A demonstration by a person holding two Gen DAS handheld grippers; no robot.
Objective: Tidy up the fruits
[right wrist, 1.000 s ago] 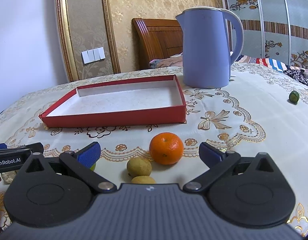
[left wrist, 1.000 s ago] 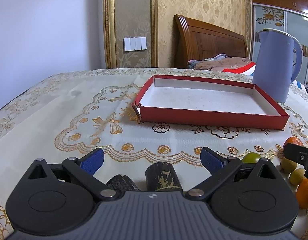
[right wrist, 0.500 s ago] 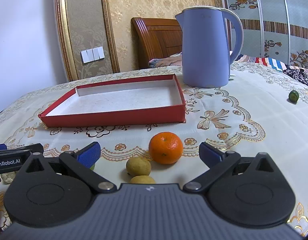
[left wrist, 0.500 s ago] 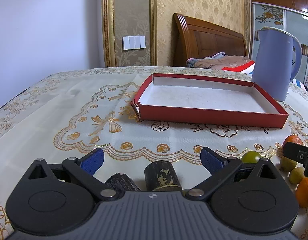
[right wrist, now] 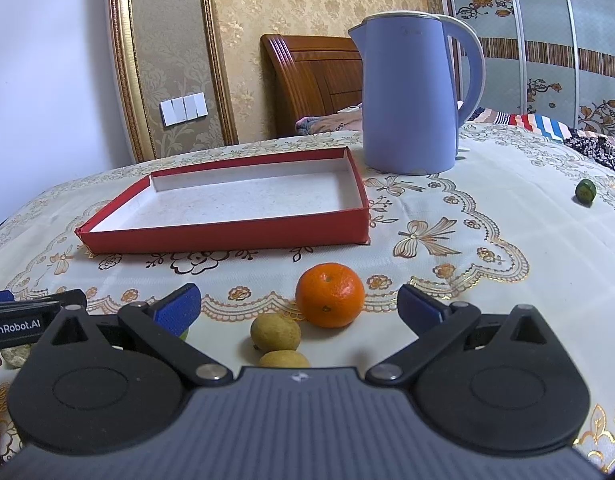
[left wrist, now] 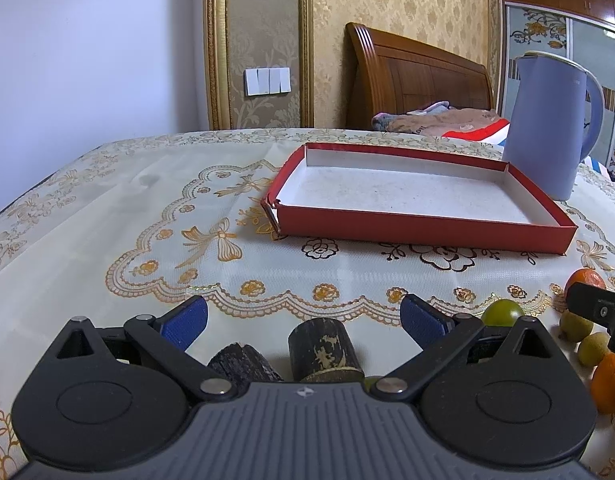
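A shallow red box (left wrist: 419,196) with a white inside stands on the table, also in the right wrist view (right wrist: 235,208). My left gripper (left wrist: 303,316) is open, with two dark cylinder pieces (left wrist: 321,344) between its fingers on the cloth. A green fruit (left wrist: 501,312) lies just right of it. My right gripper (right wrist: 297,306) is open, with an orange tangerine (right wrist: 330,294) and two small yellow-brown fruits (right wrist: 275,332) on the cloth between its fingers. Another orange fruit (left wrist: 609,382) lies at the left view's right edge.
A tall blue kettle (right wrist: 411,96) stands behind the box's right end. A small green fruit (right wrist: 585,191) lies far right on the embroidered tablecloth (right wrist: 467,240). A wooden headboard (left wrist: 419,72) and bedding are beyond the table.
Both grippers have moved very slightly; the views are almost the same. Both stay open.
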